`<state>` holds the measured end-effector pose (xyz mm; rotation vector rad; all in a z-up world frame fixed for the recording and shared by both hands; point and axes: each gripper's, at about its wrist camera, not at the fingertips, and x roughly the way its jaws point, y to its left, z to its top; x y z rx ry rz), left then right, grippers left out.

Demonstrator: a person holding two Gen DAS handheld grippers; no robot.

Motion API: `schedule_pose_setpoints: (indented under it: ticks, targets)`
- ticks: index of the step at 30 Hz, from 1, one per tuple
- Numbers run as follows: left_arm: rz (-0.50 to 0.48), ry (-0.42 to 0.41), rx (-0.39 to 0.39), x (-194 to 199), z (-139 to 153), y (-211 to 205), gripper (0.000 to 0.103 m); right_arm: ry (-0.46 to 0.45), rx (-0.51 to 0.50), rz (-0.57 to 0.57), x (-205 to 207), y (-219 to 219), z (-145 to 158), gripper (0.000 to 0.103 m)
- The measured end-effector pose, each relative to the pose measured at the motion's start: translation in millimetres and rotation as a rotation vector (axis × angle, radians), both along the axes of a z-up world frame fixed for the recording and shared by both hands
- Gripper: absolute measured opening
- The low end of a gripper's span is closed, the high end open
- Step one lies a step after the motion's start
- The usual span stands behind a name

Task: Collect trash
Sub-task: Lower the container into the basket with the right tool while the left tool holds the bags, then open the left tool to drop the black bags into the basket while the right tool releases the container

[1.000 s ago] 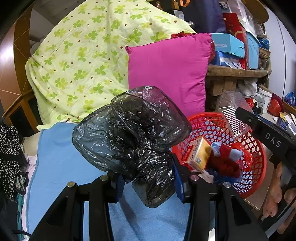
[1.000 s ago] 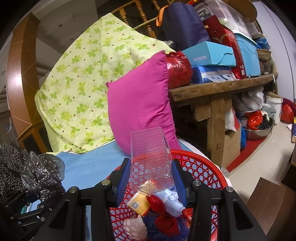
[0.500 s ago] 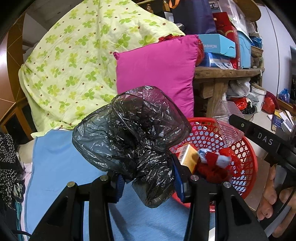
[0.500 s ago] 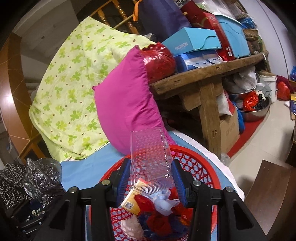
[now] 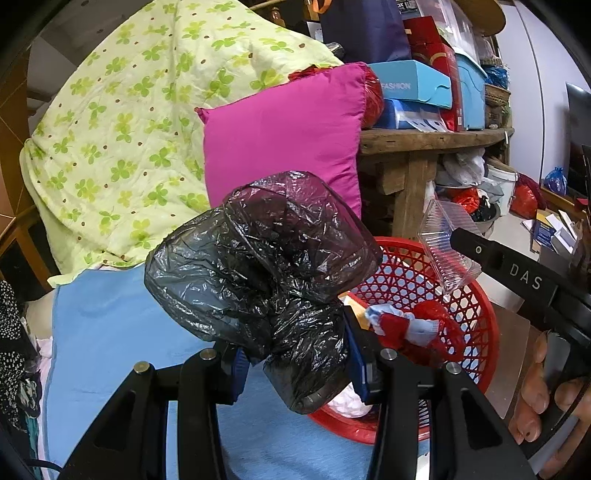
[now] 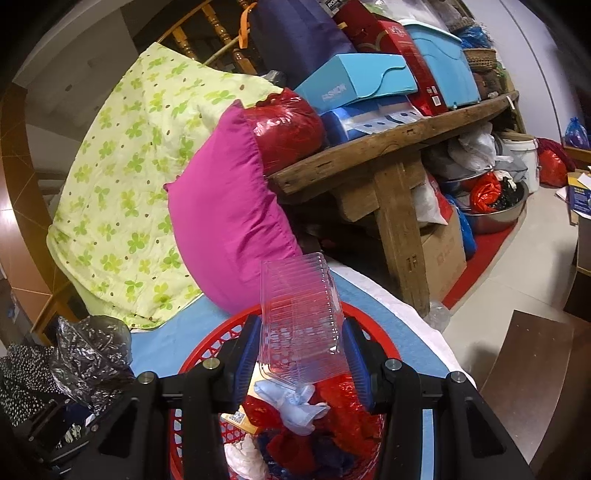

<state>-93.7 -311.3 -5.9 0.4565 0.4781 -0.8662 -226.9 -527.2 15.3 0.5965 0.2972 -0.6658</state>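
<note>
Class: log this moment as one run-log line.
left gripper: shut on black plastic bag | right gripper: shut on clear container | both over red basket

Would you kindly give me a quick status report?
Left gripper shut on black bag. Right gripper shut on clear container above red basket. Nothing blocking.

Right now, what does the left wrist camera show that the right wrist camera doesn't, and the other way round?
Only the left wrist view shows the person's hand gripping the right gripper's handle, and the left gripper pinching the black plastic bag.

Only the right wrist view shows the stair railing and the cardboard box under the wooden bench.

Both show the red basket, the clear plastic container in the right gripper, and the pink pillow.
</note>
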Motion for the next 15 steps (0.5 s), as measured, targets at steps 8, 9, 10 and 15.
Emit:
schedule_pose_setpoints:
  ticks: [8, 9, 10, 15]
  targets:
    - [-0.021, 0.022, 0.012, -2, -6, -10, 0.047, 0.0, 0.011, -0.012, -4, -5, -2, 0.048]
    - [-0.023, 0.022, 0.013, -2, -6, -10, 0.047, 0.0, 0.012, -0.013, -4, -5, -2, 0.048]
    - [-0.023, 0.022, 0.014, -2, -7, -11, 0.047, 0.0, 0.013, -0.014, -4, -5, -3, 0.048]
    - [-0.03, 0.027, 0.017, -2, -8, -14, 0.047, -0.002, 0.017, -0.017, -6, -7, -4, 0.048]
